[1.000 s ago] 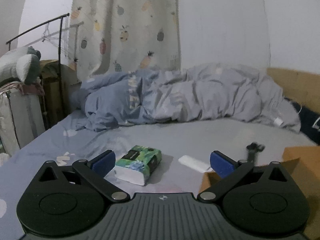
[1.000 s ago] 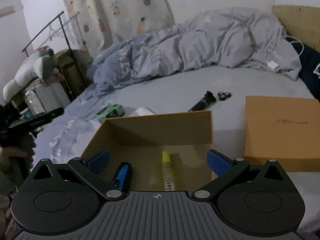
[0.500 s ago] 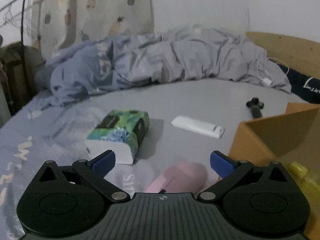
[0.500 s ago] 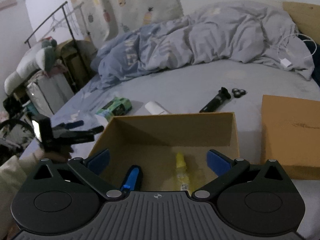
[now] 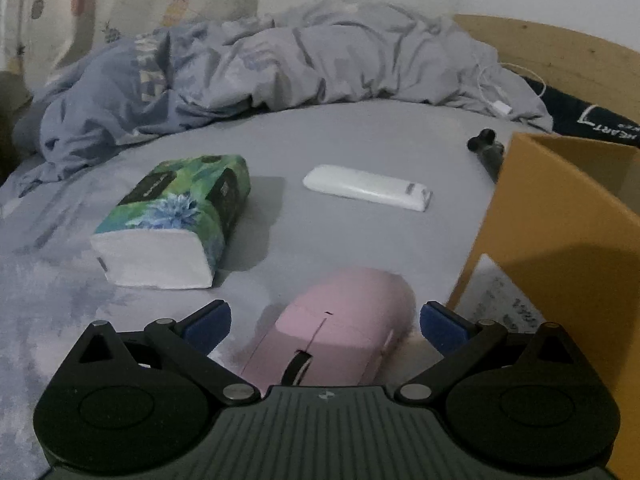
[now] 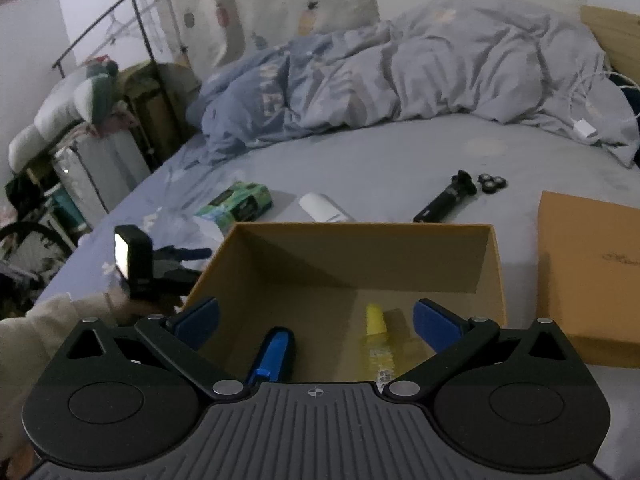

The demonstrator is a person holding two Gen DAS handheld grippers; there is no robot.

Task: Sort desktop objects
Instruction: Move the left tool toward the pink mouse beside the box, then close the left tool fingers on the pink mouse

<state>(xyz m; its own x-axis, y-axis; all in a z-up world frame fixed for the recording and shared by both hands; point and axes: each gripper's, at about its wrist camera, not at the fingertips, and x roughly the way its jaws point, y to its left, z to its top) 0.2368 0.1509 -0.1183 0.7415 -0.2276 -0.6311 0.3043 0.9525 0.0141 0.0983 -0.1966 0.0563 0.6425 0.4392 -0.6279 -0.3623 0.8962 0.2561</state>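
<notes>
- Straddling a smooth, rounded pink mouse (image 5: 344, 320), the left gripper (image 5: 324, 322) has its blue-padded fingers spread wide, one on each side and neither touching it; the mouse lies on the grey bedsheet (image 5: 360, 140) just left of the box (image 5: 560, 216).
- Far left lies a soft tissue pack (image 5: 176, 220) in glossy green floral wrap; right of it, a flat white oblong bar (image 5: 368, 188).
- The right gripper (image 6: 316, 320) hangs over the open cardboard box (image 6: 360, 252), fingers apart and empty.
- Inside the box lie a blue pen-like stick (image 6: 272, 354) and a yellow tube (image 6: 378, 334).
- Beyond the box rests a black cylindrical handle (image 6: 444, 198); a flat cardboard lid (image 6: 588, 268) lies right.
</notes>
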